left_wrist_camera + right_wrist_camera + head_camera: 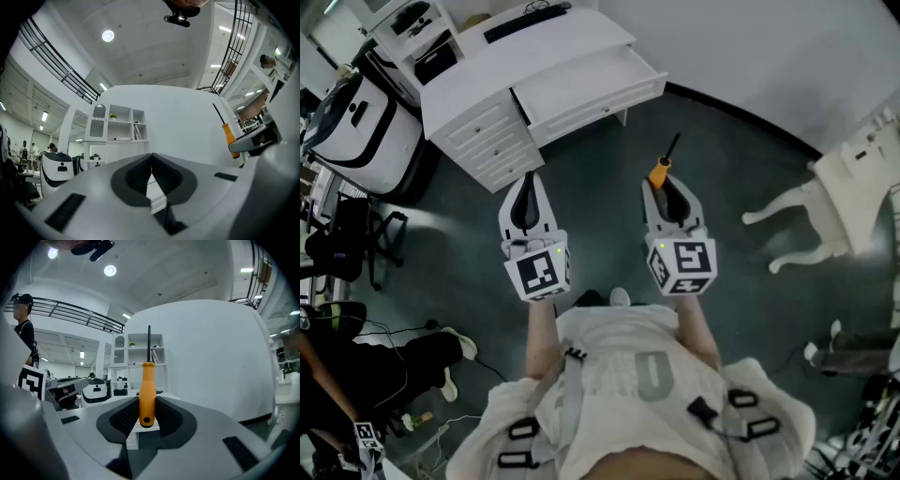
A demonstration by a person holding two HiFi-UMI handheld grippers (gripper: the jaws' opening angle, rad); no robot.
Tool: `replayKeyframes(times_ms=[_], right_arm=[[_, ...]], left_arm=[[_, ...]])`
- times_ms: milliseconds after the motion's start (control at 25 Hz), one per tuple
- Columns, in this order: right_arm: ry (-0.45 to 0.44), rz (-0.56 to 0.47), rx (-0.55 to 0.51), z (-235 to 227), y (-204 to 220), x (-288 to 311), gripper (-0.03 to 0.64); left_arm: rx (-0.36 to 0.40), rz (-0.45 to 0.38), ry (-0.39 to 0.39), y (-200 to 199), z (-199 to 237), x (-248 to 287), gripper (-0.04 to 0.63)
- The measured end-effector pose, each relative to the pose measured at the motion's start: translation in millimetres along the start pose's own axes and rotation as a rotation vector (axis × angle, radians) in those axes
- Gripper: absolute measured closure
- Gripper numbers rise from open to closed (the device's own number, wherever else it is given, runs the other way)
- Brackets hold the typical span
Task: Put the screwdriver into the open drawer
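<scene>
My right gripper (662,185) is shut on the screwdriver (147,392), whose orange handle (659,173) sits between the pads while the black shaft (672,146) points ahead toward the desk. In the left gripper view the screwdriver (227,136) shows at the right, sticking out of the other gripper. The white desk (478,70) stands ahead with its wide drawer (591,86) pulled open. My left gripper (528,190) is shut with nothing in it, its pads (151,178) meeting at the tips. It hovers just in front of the desk's small side drawers (492,141).
A black keyboard (525,21) lies on the desk top. A white overturned chair (825,211) lies at the right. A white machine (356,127) and a black chair (356,239) stand at the left, and a white shelf unit (140,357) is behind the desk.
</scene>
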State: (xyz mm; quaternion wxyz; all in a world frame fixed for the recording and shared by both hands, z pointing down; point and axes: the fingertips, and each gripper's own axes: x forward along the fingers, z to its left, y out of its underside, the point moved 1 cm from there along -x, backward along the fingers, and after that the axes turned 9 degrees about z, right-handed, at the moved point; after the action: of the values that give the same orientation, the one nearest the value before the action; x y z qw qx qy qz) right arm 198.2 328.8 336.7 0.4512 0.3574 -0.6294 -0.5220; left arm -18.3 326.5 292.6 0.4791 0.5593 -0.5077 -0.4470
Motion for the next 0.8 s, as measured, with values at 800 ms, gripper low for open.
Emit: replayKeyframes(times_ms=[800], right_arm=[[-0.026, -0.003, 0.091, -30, 0, 3, 0.512]], left_arm=[[0.012, 0.014, 0.012, 0, -18, 19, 0.589]])
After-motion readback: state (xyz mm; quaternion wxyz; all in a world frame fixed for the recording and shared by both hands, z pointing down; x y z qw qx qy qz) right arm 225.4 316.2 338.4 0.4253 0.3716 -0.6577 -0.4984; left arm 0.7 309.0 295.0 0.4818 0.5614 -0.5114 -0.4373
